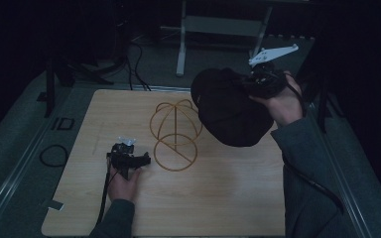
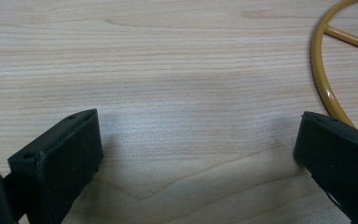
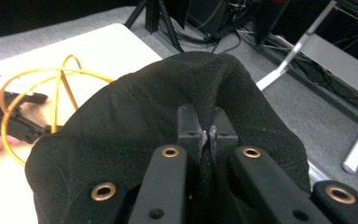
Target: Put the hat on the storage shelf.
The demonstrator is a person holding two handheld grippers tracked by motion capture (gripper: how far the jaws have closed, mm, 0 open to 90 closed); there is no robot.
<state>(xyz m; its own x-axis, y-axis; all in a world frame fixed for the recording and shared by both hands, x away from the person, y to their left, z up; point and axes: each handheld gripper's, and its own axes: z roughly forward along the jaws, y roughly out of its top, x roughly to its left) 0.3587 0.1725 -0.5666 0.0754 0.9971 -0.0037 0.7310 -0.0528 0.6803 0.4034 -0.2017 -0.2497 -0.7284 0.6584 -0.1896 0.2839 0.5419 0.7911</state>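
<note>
A black fabric hat [image 1: 230,106] hangs in the air over the table's right side, pinched at its edge by my right gripper [image 1: 258,83]. In the right gripper view the jaws are closed on a fold of the hat [image 3: 168,107], with my right gripper [image 3: 207,133] clamped on the cloth. A yellow wire hat stand [image 1: 174,135] sits at the table's centre, just left of the hat. My left gripper [image 1: 140,161] rests on the wood beside the stand's base ring [image 2: 324,79], open and with nothing between its jaws [image 2: 193,140].
The wooden table [image 1: 218,198] has bare room in front and at the left. Beyond its far edge are a grey floor, cables [image 1: 138,64] and a white desk frame [image 1: 181,44]. A coiled black cable [image 1: 53,155] lies off the table's left edge.
</note>
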